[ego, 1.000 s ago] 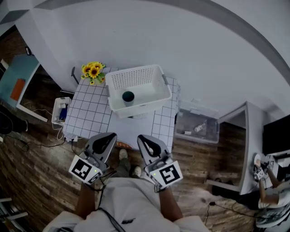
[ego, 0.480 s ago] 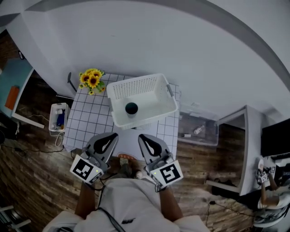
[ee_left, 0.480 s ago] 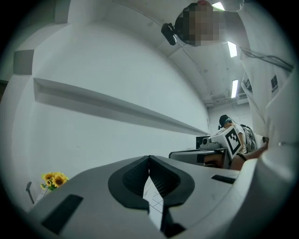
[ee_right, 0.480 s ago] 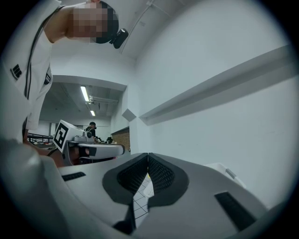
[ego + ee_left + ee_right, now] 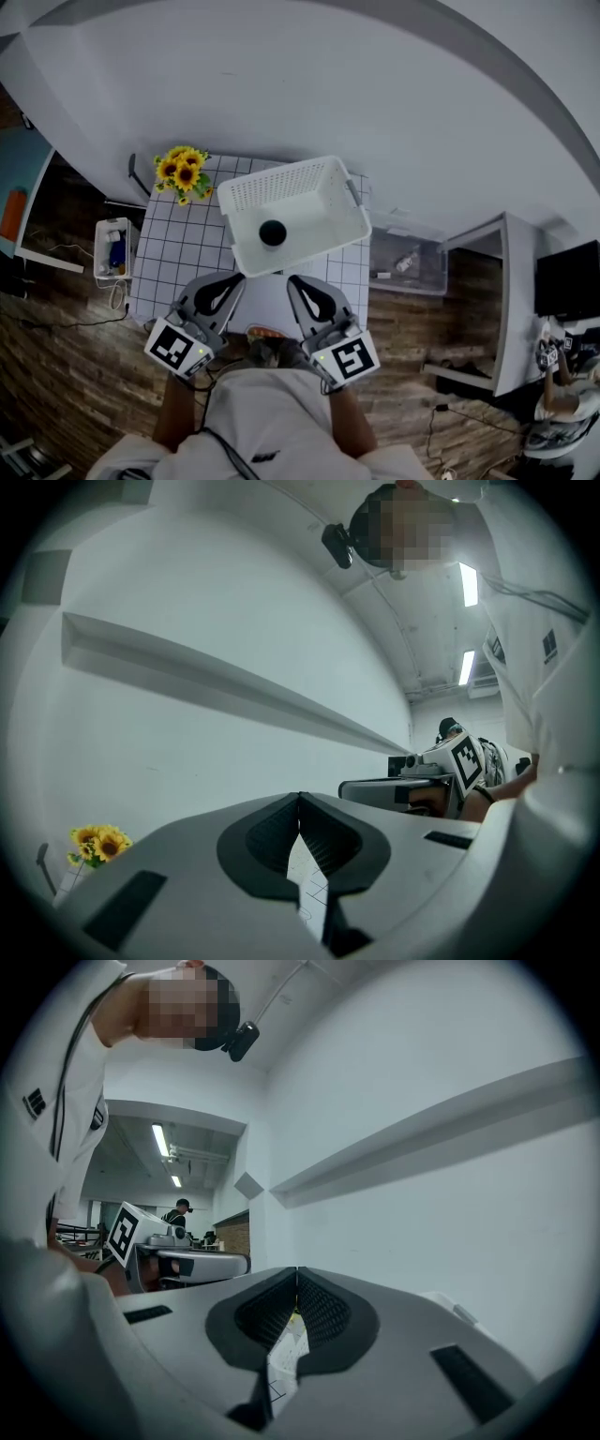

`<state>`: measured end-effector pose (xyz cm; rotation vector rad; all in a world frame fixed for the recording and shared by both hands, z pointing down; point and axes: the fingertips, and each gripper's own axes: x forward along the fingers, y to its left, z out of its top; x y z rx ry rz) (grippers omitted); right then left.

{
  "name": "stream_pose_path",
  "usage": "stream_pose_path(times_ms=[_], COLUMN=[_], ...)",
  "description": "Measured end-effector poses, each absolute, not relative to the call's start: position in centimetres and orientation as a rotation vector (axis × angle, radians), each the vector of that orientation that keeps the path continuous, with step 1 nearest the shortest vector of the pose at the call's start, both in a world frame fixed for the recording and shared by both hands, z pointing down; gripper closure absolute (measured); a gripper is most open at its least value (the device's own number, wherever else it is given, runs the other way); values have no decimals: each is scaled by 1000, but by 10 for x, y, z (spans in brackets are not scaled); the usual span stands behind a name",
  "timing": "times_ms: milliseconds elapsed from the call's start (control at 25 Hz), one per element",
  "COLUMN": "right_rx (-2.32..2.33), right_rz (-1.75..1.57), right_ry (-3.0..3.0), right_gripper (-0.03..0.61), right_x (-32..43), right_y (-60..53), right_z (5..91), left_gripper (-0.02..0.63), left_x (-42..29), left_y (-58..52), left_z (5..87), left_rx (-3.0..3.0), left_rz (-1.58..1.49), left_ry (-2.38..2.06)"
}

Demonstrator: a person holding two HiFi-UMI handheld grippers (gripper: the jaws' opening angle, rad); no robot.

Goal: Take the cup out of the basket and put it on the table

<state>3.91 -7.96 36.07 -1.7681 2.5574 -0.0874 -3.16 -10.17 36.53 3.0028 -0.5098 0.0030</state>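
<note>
While basket [image 5: 281, 184] holds cup [image 5: 272, 232], table [image 5: 183, 249] bare leftward

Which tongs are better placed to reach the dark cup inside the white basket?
Right, only slightly. The right tongs seem a little nearer the dark round cup in the white perforated plastic basket than the left tongs. Both are shut and must open first.

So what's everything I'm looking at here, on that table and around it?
basket: one, white, on the table
cup: one, dark, inside the basket
sunflowers: one bunch, yellow, table's far-left corner
table: one, white grid top, against wall
bin: one, clear, floor right of table
box: one, white, floor left of table
left gripper: one, grey, shut, by table's near edge
right gripper: one, grey, shut, beside the left
</note>
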Motion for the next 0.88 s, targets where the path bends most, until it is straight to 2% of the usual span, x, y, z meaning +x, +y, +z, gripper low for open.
stream_pose_path(times_ms=[880], right_rx=[-1642], right_rz=[-76], right_ry=[2766], right_gripper=[566], right_x=[82], right_y=[-165], right_z=[388], left_gripper=[604], left_x=[11], left_y=[-173], left_z=[400], left_rx=[2926], left_rz=[103], left_ry=[-665])
